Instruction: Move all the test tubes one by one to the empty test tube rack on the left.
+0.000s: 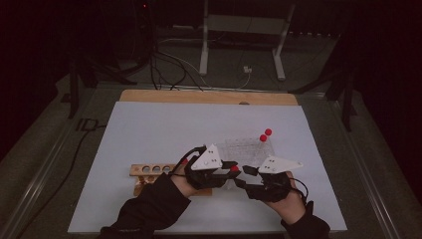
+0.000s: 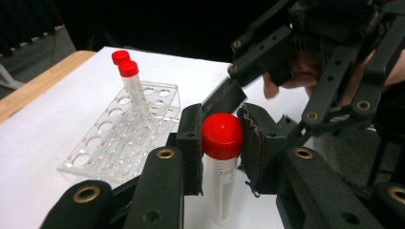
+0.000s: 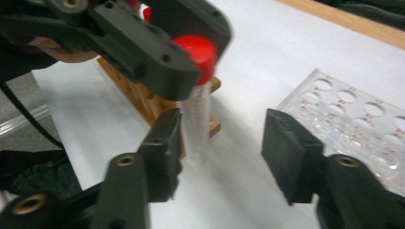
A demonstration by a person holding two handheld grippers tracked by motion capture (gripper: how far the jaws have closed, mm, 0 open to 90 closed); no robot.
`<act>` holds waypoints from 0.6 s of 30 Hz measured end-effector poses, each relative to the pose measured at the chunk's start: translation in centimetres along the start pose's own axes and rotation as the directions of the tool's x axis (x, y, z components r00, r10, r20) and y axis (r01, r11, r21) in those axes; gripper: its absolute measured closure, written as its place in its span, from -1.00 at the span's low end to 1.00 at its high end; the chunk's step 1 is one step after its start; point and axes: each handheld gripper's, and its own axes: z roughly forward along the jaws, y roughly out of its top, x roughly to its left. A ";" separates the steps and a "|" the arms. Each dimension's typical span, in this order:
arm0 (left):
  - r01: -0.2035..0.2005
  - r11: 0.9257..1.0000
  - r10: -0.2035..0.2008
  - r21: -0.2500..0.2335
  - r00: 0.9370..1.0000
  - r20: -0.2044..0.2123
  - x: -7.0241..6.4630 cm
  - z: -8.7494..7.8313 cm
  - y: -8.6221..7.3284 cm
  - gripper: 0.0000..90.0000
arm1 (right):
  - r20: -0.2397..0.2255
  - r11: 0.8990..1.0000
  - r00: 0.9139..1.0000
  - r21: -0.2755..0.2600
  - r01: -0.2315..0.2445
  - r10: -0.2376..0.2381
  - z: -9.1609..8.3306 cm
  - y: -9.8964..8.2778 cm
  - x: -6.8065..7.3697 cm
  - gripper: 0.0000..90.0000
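Left tongs (image 2: pixel 220 138) clamped on red-capped tube (image 2: pixel 221 164), held upright near clear rack (image 2: pixel 95 152) for slotting; right tongs (image 3: pixel 219 152) parted, flanking tube body, grip released.

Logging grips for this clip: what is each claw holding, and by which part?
The left claw grips a clear tube by its red cap. The right claw is open and holds nothing.

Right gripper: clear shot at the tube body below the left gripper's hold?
Probably yes. The left gripper clamps only the red cap; the tube's clear body hangs bare between the right gripper's open fingers.
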 end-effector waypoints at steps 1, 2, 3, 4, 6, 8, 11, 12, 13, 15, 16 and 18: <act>-0.001 1.000 0.001 0.000 1.000 0.002 0.0 -0.1 0.0 0.60 | -0.003 1.000 1.000 -0.010 -0.005 0.005 -0.1 0.0 -0.1 -0.02; -0.003 1.000 0.003 0.001 1.000 0.000 0.0 -0.3 0.0 0.60 | -0.008 1.000 1.000 -0.016 -0.016 0.016 -0.1 0.0 -0.2 -0.07; -0.006 1.000 0.006 0.000 1.000 -0.004 0.0 -0.5 0.1 0.60 | -0.014 0.999 1.000 -0.025 -0.022 0.022 -0.2 0.0 -0.3 -0.10; -0.006 1.000 0.006 -0.002 1.000 -0.005 0.0 -0.7 0.1 0.60 | -0.019 0.999 1.000 -0.032 -0.020 0.020 -0.3 0.0 -0.3 -0.12; -0.009 1.000 0.009 -0.002 1.000 -0.015 0.1 -1.1 0.2 0.60 | -0.026 0.999 0.999 -0.043 -0.023 0.021 -0.5 0.1 -0.4 -0.19; -0.011 1.000 0.011 -0.003 1.000 -0.017 0.2 -1.6 0.3 0.60 | -0.026 0.998 0.999 -0.055 -0.025 0.023 -0.7 0.1 -0.5 -0.23; -0.006 1.000 0.006 -0.007 1.000 -0.027 0.3 -2.4 0.4 0.60 | -0.021 0.997 0.999 -0.066 -0.030 0.029 -0.8 0.1 -0.6 -0.31; -0.007 1.000 0.006 -0.009 0.999 -0.031 0.3 -2.7 0.4 0.60 | -0.021 0.997 0.999 -0.069 -0.030 0.029 -0.9 0.1 -0.7 -0.34; -0.006 1.000 0.006 -0.009 1.000 -0.031 0.3 -3.0 0.5 0.60 | -0.021 0.997 0.999 -0.072 -0.031 0.030 -0.9 0.2 -0.7 -0.36; -0.010 1.000 0.009 -0.011 0.999 -0.044 0.3 -3.6 0.6 0.60 | -0.012 0.997 0.999 -0.074 -0.036 0.035 -0.9 0.2 -0.7 -0.47; -0.011 1.000 0.011 -0.012 0.999 -0.049 0.3 -3.9 0.6 0.60 | -0.010 0.997 0.999 -0.074 -0.036 0.035 -0.9 0.2 -0.8 -0.52; -0.005 1.000 0.004 -0.016 0.998 -0.056 0.5 -4.5 0.7 0.60 | 0.002 0.997 0.999 -0.072 -0.034 0.034 -0.9 0.2 -0.8 -0.61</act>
